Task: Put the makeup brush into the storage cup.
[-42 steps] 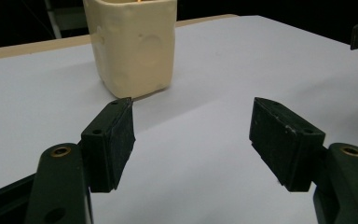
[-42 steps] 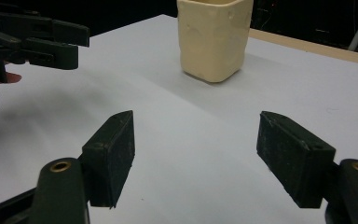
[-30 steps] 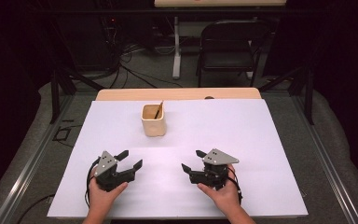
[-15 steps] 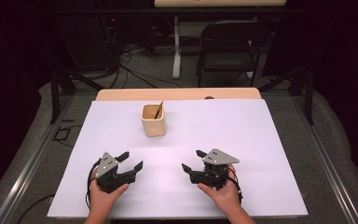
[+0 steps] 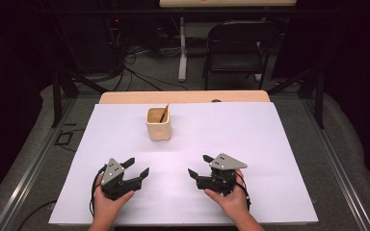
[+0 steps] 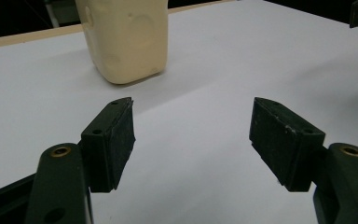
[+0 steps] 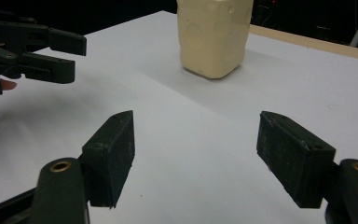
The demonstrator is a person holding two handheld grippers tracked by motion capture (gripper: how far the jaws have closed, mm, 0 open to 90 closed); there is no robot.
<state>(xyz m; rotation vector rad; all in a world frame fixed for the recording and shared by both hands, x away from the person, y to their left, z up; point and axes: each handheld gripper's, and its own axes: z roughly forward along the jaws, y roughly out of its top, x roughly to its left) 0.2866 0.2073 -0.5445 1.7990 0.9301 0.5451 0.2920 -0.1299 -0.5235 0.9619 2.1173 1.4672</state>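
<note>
a white sheet (image 5: 250,144) covers nearly the whole table (image 5: 183,97), leaving a strip of bare wood along the far edge. a black folding chair (image 5: 238,45) stands on the floor beyond the table, among loose cables. on the near part of the sheet a person's hands hold two black claws, well apart from each other. the left gripper (image 5: 136,167) sits at the near left with its jaws spread wide and nothing between them; the left gripper view shows white sheet in the gap. the right gripper (image 5: 198,166) sits at the near right, jaws likewise spread and empty, pointing toward the left one. a cream cup (image 5: 158,123) stands upright on the sheet farther out, left of centre, well apart from both claws. a thin brown stick (image 5: 163,114) leans inside the cup.
</note>
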